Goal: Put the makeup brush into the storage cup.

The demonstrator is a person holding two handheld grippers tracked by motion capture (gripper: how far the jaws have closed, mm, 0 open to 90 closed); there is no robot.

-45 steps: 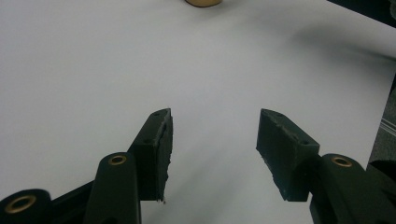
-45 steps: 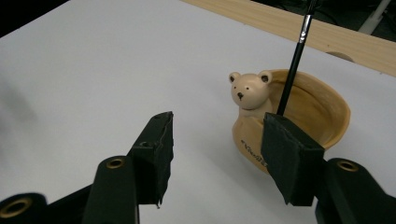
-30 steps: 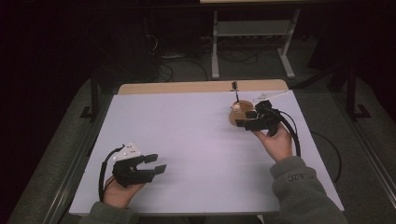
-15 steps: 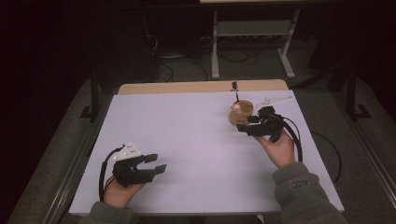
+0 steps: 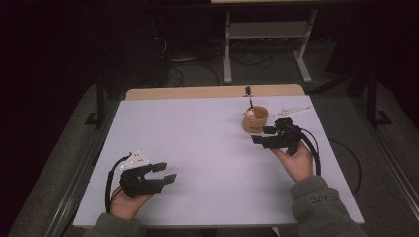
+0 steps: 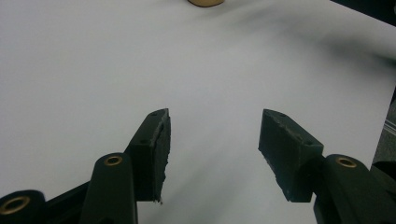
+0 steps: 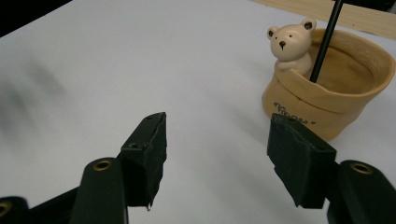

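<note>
Near the front left corner of the white-covered table point(image 5: 207, 138), far from the tan round ceramic cup with a small bear figure on its rim point(image 5: 255, 119): left gripper point(image 5: 164, 172), black, held in a hand, jaws spread wide with nothing between them. In the left gripper view, same wide gap point(image 6: 214, 140) over bare white tabletop, with the cup point(image 6: 205, 2) just a tan sliver at the top edge, well apart.

Toward the back right of the table: the cup itself, upright, bear figure point(image 7: 289, 44) perched on the rim facing outward, thin black stick point(image 7: 325, 39) leaning inside the cup and rising above it. Dark lettering on the cup's side, too small to read.

Just in front of the cup and slightly right: right gripper point(image 5: 264, 135), black, jaws also wide apart, gripping nothing. In the right gripper view, cup beyond the right-hand jaw, close but not touching, not between the jaws point(image 7: 217, 154).

Right of the cup, near the back edge: a thin white object point(image 5: 292, 112) lying flat, shape unclear.
</note>
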